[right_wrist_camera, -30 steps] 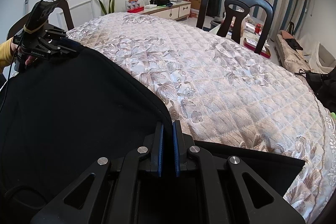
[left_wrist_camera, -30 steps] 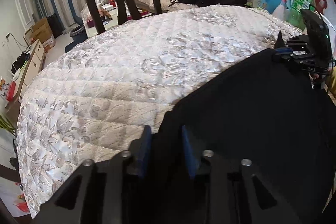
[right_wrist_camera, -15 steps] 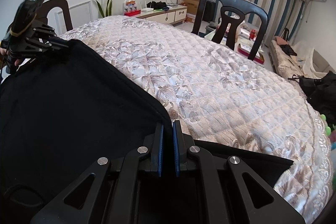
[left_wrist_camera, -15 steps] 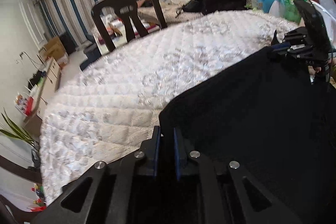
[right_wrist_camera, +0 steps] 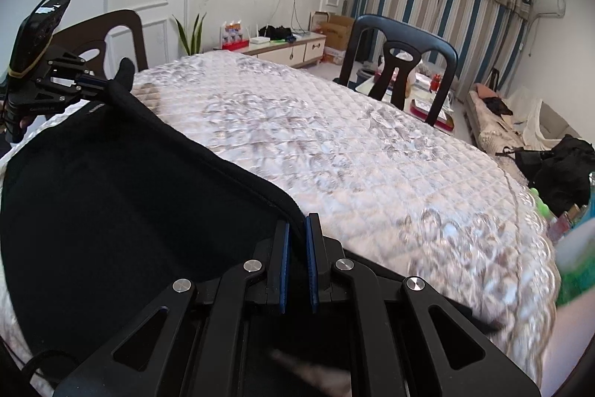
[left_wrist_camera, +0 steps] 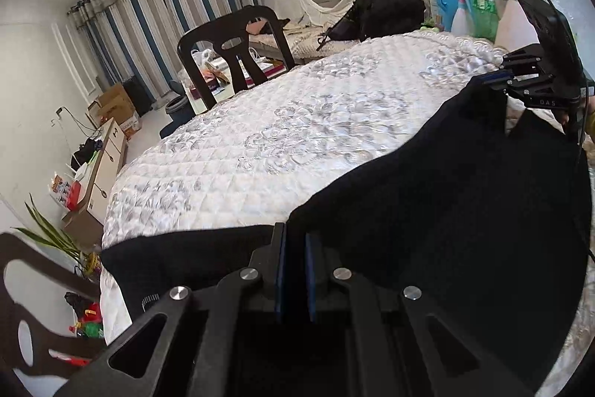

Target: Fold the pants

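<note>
the left gripper [left_wrist_camera: 293,270] is pinched tight on a corner of the black pants [left_wrist_camera: 446,211], with cloth squeezed between its blue pads [left_wrist_camera: 280,270]. the right gripper [right_wrist_camera: 295,263] does the same at the other end of that edge, its own blue pads [right_wrist_camera: 284,266] clamped on the dark hem. each one can see the other across the cloth, so the edge hangs stretched between them, lifted a little above the bed cover [right_wrist_camera: 334,144].

the rest of the pants lies on the near side of the quilted cover, and another dark layer shows flat under the lifted part on both sides.

it looks like one fold is in the middle of being made: the edge is picked up but not yet laid down. the far part of the cover has no cloth on it. setting this edge down and smoothing it are left to do, and maybe more folds.

a dark chair [right_wrist_camera: 401,58] stands at the far side.
</note>
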The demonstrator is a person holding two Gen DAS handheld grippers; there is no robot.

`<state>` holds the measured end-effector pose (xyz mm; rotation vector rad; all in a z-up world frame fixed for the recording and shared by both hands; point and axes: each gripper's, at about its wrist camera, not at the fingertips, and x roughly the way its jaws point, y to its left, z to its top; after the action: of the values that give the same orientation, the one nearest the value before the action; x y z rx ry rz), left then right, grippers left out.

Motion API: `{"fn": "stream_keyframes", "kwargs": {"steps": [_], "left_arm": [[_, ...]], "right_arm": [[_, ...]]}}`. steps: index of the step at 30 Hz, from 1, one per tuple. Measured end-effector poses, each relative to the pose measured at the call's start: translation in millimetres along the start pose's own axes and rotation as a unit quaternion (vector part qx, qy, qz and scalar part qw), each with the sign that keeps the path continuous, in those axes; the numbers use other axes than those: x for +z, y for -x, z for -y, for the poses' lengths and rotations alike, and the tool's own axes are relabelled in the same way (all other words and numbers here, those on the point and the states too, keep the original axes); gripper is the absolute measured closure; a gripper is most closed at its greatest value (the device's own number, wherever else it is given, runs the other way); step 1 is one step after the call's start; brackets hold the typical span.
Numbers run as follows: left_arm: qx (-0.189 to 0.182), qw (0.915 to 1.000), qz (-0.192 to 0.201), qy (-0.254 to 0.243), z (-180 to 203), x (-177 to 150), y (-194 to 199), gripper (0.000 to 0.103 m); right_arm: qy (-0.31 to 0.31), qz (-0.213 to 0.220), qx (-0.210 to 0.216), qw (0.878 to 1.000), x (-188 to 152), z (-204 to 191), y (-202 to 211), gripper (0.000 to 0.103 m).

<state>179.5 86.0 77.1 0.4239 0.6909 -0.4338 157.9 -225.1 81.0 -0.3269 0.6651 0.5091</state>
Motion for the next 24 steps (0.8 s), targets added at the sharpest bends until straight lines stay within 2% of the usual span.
{"fn": "stream_keyframes", "kwargs": {"steps": [12,18,24], "left_arm": [[0.002,0.9997,0.020,0.012,35.3,-37.9,55.5,0.092],[0.000,0.9992,0.027,0.030,55.0,-66.7,78.6,0.092],[-0.002,0.9985,0.032,0.043,74.1,-92.5,95.9,0.092]], "right_arm": [[-0.003,0.013,-0.018,1.000,-31.4,-43.8,55.6,0.095],[-0.017,0.035,-0.014,0.999,-49.8,-62.6,86.0,0.095],[-0.024,0.037,-0.013,0.999,-67.6,-78.7,103.9,0.095]]}}
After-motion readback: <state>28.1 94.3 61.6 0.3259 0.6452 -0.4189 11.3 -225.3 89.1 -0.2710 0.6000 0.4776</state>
